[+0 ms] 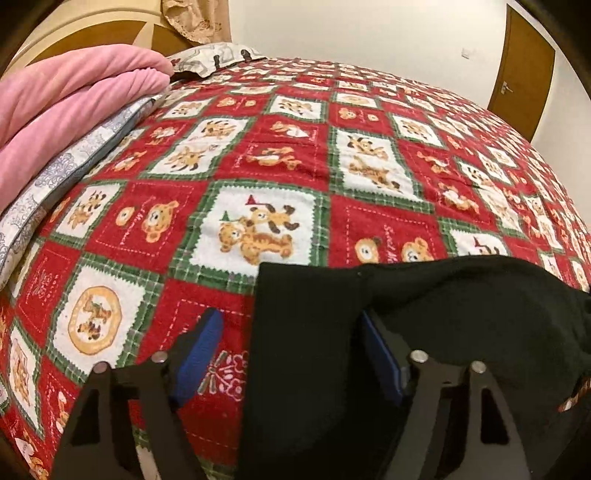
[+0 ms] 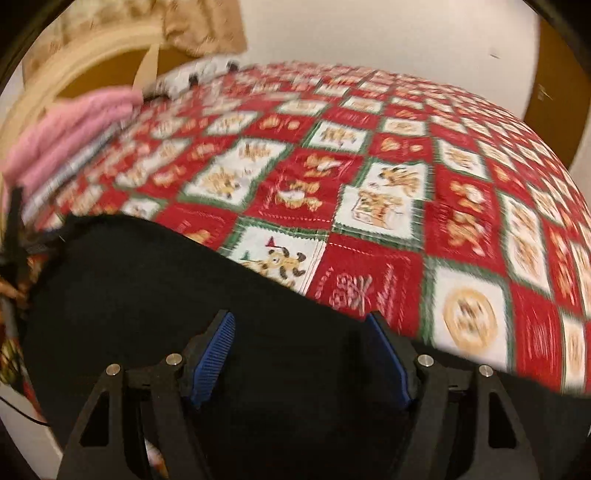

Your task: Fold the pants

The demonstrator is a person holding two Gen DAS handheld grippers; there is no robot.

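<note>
Black pants (image 1: pixel 461 314) lie on a red, green and white teddy-bear bedspread (image 1: pixel 258 147) at the near edge of the bed. In the left wrist view my left gripper (image 1: pixel 290 317) is open. A corner of the pants sits between its blue pads, the left pad (image 1: pixel 199 354) over bare bedspread and the right pad against the cloth. The right wrist view is blurred. There my right gripper (image 2: pixel 300 317) is open just above the pants (image 2: pixel 147 280), both blue pads over the black cloth and neither squeezing it. The bedspread (image 2: pixel 369 166) stretches beyond.
A folded pink blanket (image 1: pixel 74 92) lies on a grey-patterned quilt (image 1: pixel 55 177) along the bed's left side. A pillow (image 1: pixel 214 55) rests by the wooden headboard (image 1: pixel 92 33). A brown door (image 1: pixel 524 66) stands in the far right wall.
</note>
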